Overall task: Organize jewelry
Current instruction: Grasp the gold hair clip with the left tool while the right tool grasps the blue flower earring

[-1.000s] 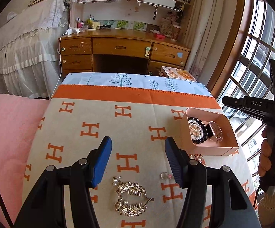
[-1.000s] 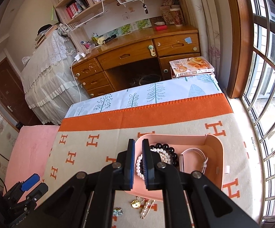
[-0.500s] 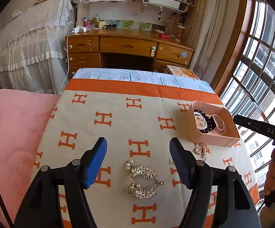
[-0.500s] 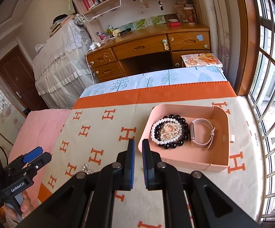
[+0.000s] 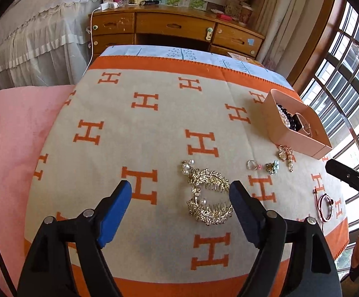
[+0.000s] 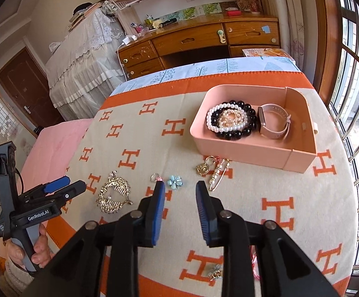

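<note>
Two gold pearl hair combs lie on the H-patterned blanket. My left gripper hangs just above them, its jaws opening and touching nothing. The combs sit near its right finger. My right gripper is over the blanket's near part, its jaws opening with nothing between them. A blue flower and a ring lie just past its tips. The pink tray holds bead bracelets and a watch.
A gold charm and pearl pin lie in front of the tray. A red cord bracelet lies near the blanket's right edge. A small gold piece shows under my right gripper. A wooden desk stands beyond the bed.
My left gripper has sunk toward the gold combs and opened wider. My right gripper has drawn back from the tray toward the near edge, and its shut jaws have parted.
</note>
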`<state>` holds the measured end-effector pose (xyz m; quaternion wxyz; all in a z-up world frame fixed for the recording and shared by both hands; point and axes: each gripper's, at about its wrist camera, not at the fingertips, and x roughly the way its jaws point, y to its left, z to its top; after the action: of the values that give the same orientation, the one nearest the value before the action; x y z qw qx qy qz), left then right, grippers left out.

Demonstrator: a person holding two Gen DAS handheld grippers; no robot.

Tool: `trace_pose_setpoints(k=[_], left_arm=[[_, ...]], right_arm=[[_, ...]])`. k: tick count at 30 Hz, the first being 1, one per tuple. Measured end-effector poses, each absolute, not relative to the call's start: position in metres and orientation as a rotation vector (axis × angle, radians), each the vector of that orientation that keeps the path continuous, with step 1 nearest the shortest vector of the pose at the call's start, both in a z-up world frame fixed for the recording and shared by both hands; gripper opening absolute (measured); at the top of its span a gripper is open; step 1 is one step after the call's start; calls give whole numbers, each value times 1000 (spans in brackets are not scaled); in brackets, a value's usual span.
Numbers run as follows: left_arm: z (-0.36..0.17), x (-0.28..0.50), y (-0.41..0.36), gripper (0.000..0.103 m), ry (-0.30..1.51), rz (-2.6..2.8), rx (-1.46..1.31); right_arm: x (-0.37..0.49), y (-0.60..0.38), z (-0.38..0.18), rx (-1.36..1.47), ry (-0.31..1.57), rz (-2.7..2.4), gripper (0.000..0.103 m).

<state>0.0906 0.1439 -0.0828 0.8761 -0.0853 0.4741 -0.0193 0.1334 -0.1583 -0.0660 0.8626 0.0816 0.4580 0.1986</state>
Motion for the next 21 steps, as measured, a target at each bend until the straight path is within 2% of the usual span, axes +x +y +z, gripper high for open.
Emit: trace_pose_setpoints(k=[15,21], left_arm=[[-126,110,134,78,1072,-87,-137],[-129,113,128,55,1067,-80,-85]], right_arm=[[113,-184,-108,220,1035,348,26],[113,-166,-119,192,1065,390,26]])
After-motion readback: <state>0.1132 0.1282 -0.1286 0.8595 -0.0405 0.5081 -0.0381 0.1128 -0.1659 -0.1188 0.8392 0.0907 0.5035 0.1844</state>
